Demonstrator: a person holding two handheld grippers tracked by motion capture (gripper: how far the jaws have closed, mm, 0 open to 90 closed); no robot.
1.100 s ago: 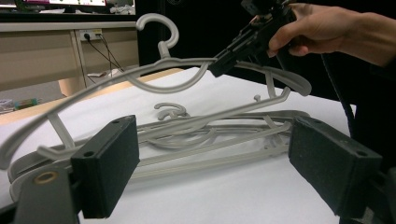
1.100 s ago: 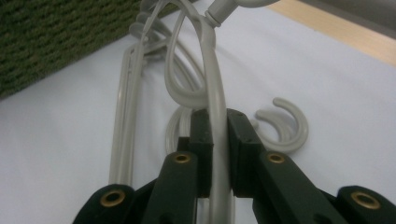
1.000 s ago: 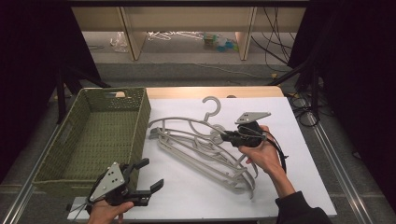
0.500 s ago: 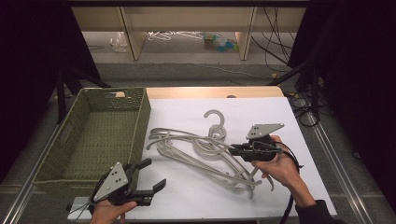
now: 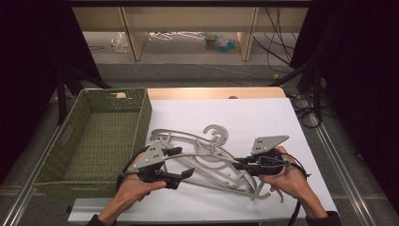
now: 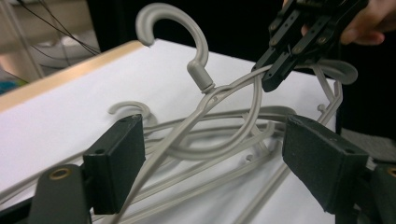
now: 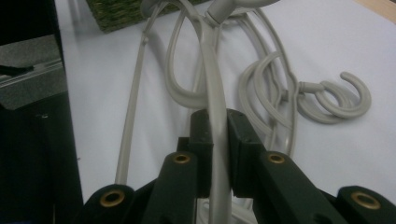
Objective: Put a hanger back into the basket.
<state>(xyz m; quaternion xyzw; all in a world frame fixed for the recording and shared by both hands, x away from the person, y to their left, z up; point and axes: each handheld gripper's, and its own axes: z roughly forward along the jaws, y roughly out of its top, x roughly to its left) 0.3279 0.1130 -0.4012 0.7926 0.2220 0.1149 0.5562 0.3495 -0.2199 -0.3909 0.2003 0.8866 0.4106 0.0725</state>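
Right gripper view: my right gripper is clamped on the arm of one grey hanger, raised off the tangled pile on the white counter. My left gripper, jaws wide and just been narrowing, straddles the hanger's other arm without touching it. Next, I'd judge: close left, lift free toward the green basket. Dark room, shelf behind.
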